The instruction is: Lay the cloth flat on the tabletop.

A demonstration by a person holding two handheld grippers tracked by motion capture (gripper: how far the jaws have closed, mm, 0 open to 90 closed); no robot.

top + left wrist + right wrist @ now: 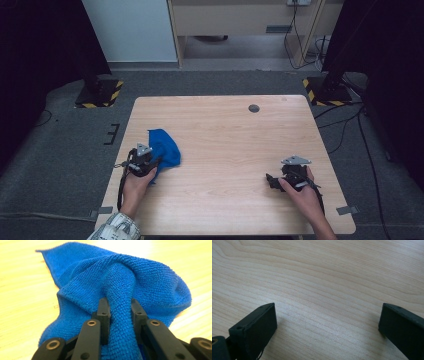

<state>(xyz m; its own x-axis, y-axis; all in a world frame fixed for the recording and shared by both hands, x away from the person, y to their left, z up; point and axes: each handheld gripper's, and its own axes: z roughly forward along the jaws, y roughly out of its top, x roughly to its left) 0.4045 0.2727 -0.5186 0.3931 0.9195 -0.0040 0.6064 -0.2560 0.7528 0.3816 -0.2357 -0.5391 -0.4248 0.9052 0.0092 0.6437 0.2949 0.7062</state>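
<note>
A crumpled blue cloth point(163, 148) lies on the left part of the wooden table point(235, 150). My left gripper point(145, 162) sits at the cloth's near edge. In the left gripper view its two black jaws pinch a bunched fold of the blue cloth point(120, 285), and my left gripper point(119, 305) is shut on that fold. At the table's right side rests my right gripper point(274, 181), held by a hand. The right gripper view has my right gripper point(327, 315) open wide over bare wood, nothing between its jaws.
A small dark round hole point(254, 108) marks the table's far side. Two stand bases with yellow-black striped edges point(98, 93) point(325, 91) sit on the grey floor beyond the table. Cables point(350, 125) trail on the floor at right.
</note>
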